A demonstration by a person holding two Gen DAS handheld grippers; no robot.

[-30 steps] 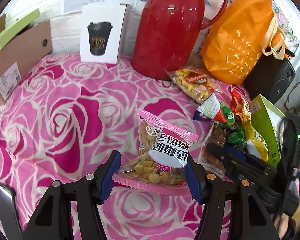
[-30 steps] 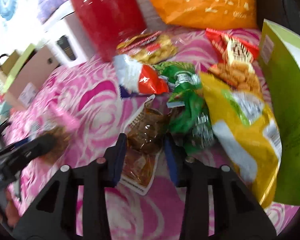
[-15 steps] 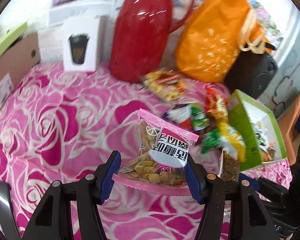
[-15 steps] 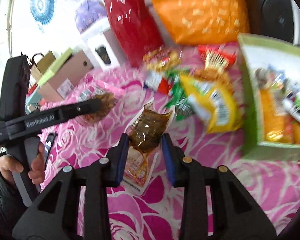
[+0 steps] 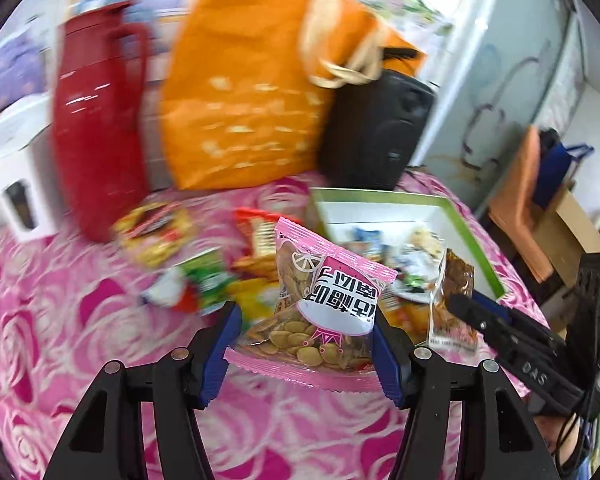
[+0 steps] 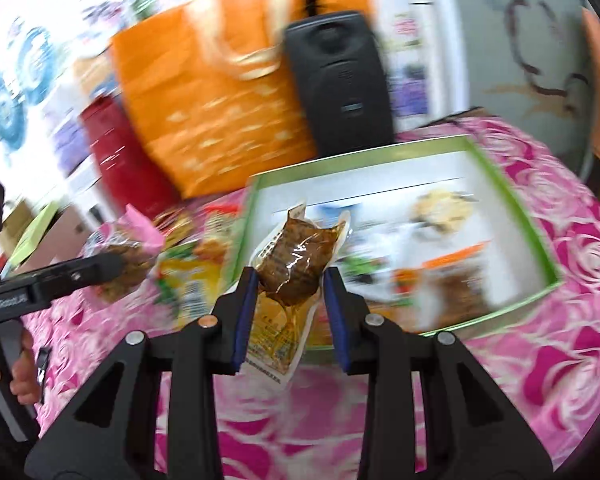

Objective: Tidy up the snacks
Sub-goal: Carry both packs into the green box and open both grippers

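The left tool (image 5: 306,344) pinched a pumpkin-seed packet (image 5: 320,300), the right tool (image 6: 290,312) a brown snack pouch (image 6: 296,264); each should let go low inside the green-rimmed box (image 6: 512,204).

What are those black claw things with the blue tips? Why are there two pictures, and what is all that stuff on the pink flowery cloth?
The claws are grabbers that a person holds, one in each hand. Each has a small camera looking along its two fingers, so you get one picture per grabber.

In the left camera's picture, the left gripper squeezes a pink packet of seeds. In the right camera's picture, the right gripper squeezes a clear pouch of brown food.

On the rose tablecloth sits a green-edged box with snacks already inside, though they are blurry. More snack bags lie loose beside it. Behind stand a red jug, an orange bag and a black speaker.
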